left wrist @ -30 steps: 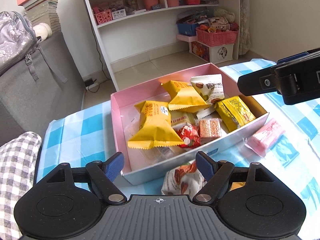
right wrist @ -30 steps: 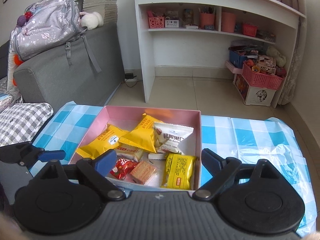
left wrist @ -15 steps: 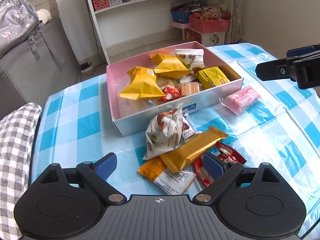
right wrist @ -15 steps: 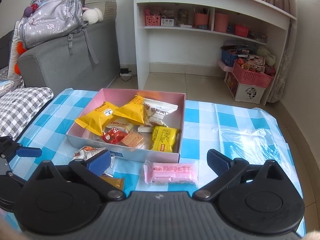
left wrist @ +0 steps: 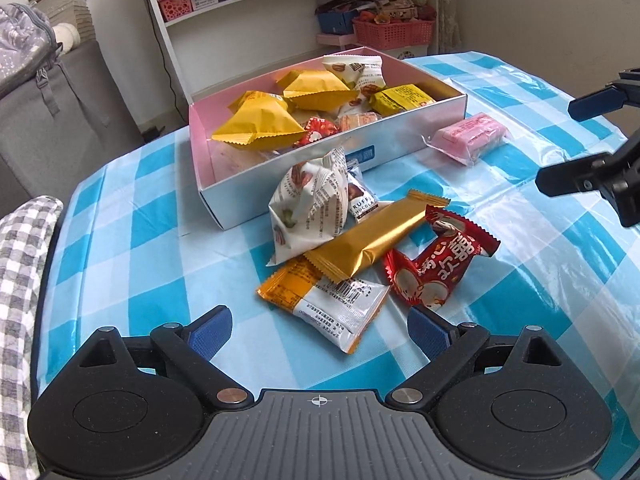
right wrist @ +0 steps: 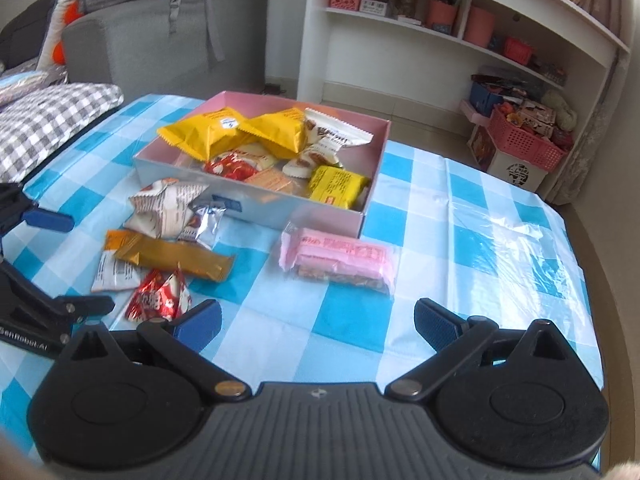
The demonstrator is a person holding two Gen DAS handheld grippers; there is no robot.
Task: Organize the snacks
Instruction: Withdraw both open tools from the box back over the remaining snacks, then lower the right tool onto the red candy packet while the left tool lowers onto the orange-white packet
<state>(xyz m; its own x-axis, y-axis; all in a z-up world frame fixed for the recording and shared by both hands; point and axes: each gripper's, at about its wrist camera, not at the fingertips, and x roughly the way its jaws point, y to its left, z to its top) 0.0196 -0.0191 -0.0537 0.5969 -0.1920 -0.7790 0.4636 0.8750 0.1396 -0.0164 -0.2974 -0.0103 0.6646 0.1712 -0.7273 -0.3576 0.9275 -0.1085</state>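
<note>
Both claws are spread wide with nothing between the pads, and their jaws have just been opening. My left claw (left wrist: pixel 319 330) hangs over the loose pile in front of the pink box (left wrist: pixel 400 136): an orange-and-white packet (left wrist: pixel 324 300) nearest me, a gold bar (left wrist: pixel 372 240) lying across it, a red wrapper (left wrist: pixel 436 268) just to its right, and a white crinkled bag (left wrist: pixel 308 208) leaning toward the box wall. My right claw (right wrist: pixel 318 318) points at the pink wafer pack (right wrist: pixel 340 258), which lies flat on its own just beside the box's near corner.

The box is already fairly full, yellow pouches heaped at the back, so I judge the step in hand to be picking up the strays. For the left, I'd take the orange-and-white packet by its near edge, straddling it so one pad doesn't drag the gold bar along. For the right, the wafer pack is long, so I'd close across its short width and lift level. The wrappers look slippery; a firm, centred pinch should help.

The worktop (right wrist: pixel 460 208) wears a blue-and-white checked plastic cloth, glossy and wrinkled. Beyond: a white shelf unit (right wrist: pixel 460 40) with pink baskets, a grey sofa (right wrist: pixel 160 48), and a checked cushion (right wrist: pixel 44 112) at the left.
</note>
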